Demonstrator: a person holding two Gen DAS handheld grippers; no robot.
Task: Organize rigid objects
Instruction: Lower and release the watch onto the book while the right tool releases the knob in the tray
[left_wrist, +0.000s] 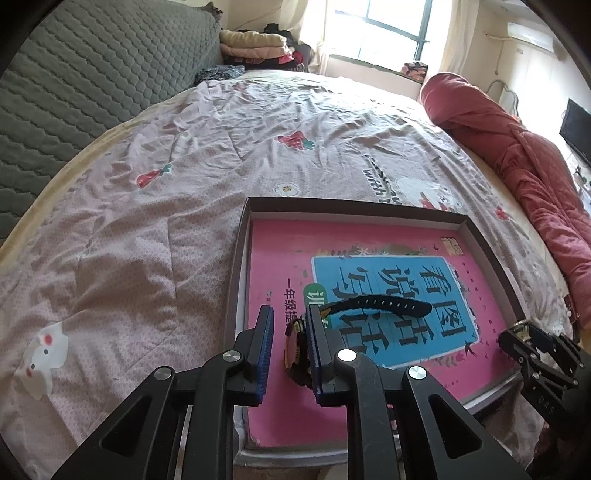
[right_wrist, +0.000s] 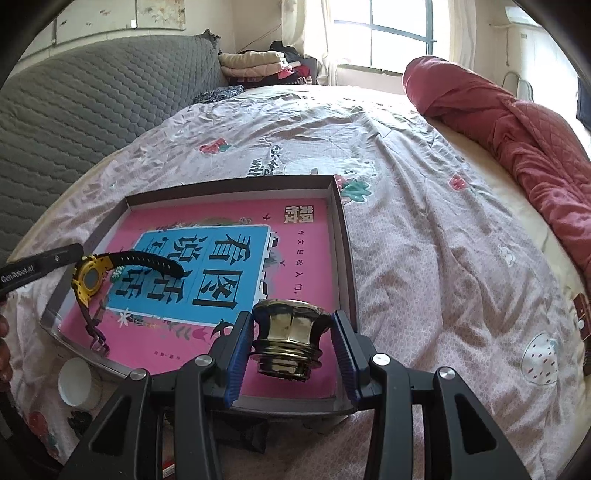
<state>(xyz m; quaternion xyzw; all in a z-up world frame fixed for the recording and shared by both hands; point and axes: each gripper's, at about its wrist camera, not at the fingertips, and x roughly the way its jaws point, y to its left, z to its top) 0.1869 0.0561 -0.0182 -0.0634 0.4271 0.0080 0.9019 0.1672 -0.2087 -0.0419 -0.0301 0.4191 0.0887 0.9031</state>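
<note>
The yellow-cased wristwatch with a black ribbed strap (right_wrist: 86, 277) is already inside the shallow grey-brown cardboard box (right_wrist: 341, 236). It stands at the box's left side on the pink and blue paperback book (right_wrist: 306, 251) that covers the box floor. Your left gripper (left_wrist: 290, 314) has its fingers drawn close in on the watch case, which stands on edge between them with the strap arching free, so it reads as gripped rather than set down.

The shiny brass fitting with a flared top and threaded collar (right_wrist: 290, 332) is at the box's near right corner. Your right gripper (right_wrist: 291, 317) pinches it, with the blue fingers touching the flare on either side. Its base is low over the book, and you cannot tell from here whether it rests there or hangs just above.

So the work looks well advanced: both pieces are over the box, and what remains is to let each go. Outside the box, just beside its near left corner, a small white round lid-like object (right_wrist: 75, 380) lies on the pale patterned bed quilt (right_wrist: 424, 221). It may yet need bringing in.

By count: one box, one book, one watch, one brass fitting, one white round object, and two grippers.
</note>
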